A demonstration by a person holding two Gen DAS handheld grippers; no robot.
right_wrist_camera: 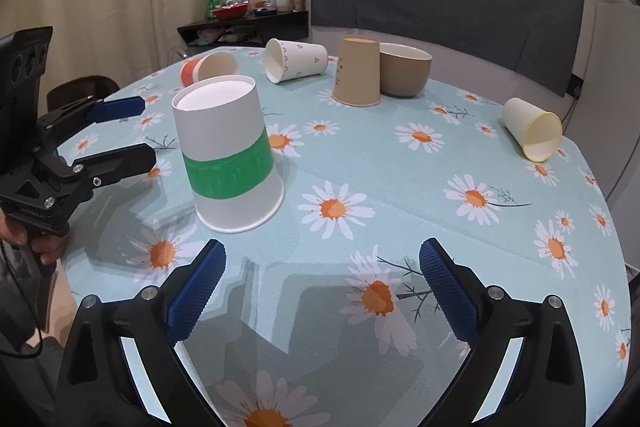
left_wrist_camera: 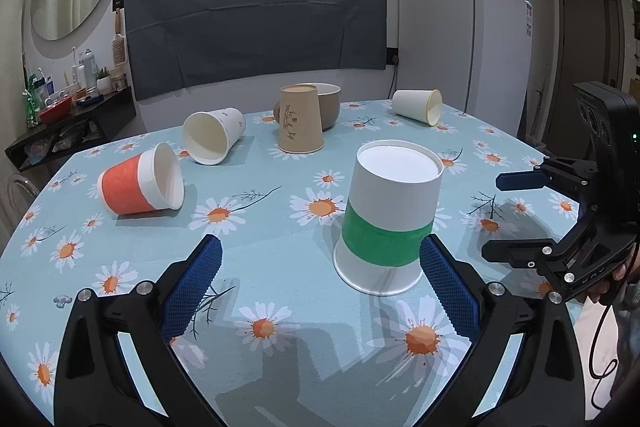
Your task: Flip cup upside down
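A white paper cup with a green band (left_wrist_camera: 390,215) stands upside down on the daisy tablecloth (left_wrist_camera: 280,227); it also shows in the right wrist view (right_wrist_camera: 228,155). My left gripper (left_wrist_camera: 320,259) is open and empty, its right finger close beside the cup's rim. My right gripper (right_wrist_camera: 322,263) is open and empty, just right of the cup, and shows at the right edge of the left wrist view (left_wrist_camera: 492,215). The left gripper shows at the left of the right wrist view (right_wrist_camera: 140,131).
An orange-banded cup (left_wrist_camera: 140,183), a white patterned cup (left_wrist_camera: 214,139) and a cream cup (left_wrist_camera: 418,105) lie on their sides. A brown cup (left_wrist_camera: 300,119) stands upside down against a tan bowl (left_wrist_camera: 330,105). A fridge (left_wrist_camera: 464,47) stands behind.
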